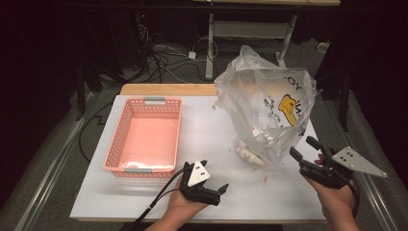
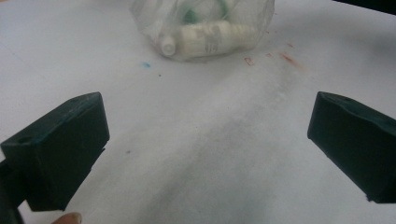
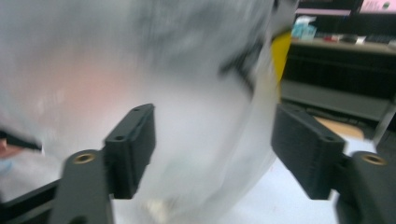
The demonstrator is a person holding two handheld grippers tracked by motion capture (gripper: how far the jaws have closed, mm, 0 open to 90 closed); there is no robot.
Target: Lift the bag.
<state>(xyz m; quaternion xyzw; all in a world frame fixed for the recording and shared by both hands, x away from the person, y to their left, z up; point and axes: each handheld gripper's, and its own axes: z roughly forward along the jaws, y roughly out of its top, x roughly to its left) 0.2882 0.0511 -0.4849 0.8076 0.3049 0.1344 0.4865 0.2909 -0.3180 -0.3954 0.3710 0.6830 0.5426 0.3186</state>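
A: What holds everything up?
B: A flat white rectangular table [image 1: 202, 139], faintly smudged and stained.

A: And what rests directly on it?
B: A pink perforated plastic basket [image 1: 144, 137]. Right of the basket, well apart, stands a crumpled clear plastic bag [image 1: 264, 103] with small white plastic bottles [image 2: 212, 37] inside.
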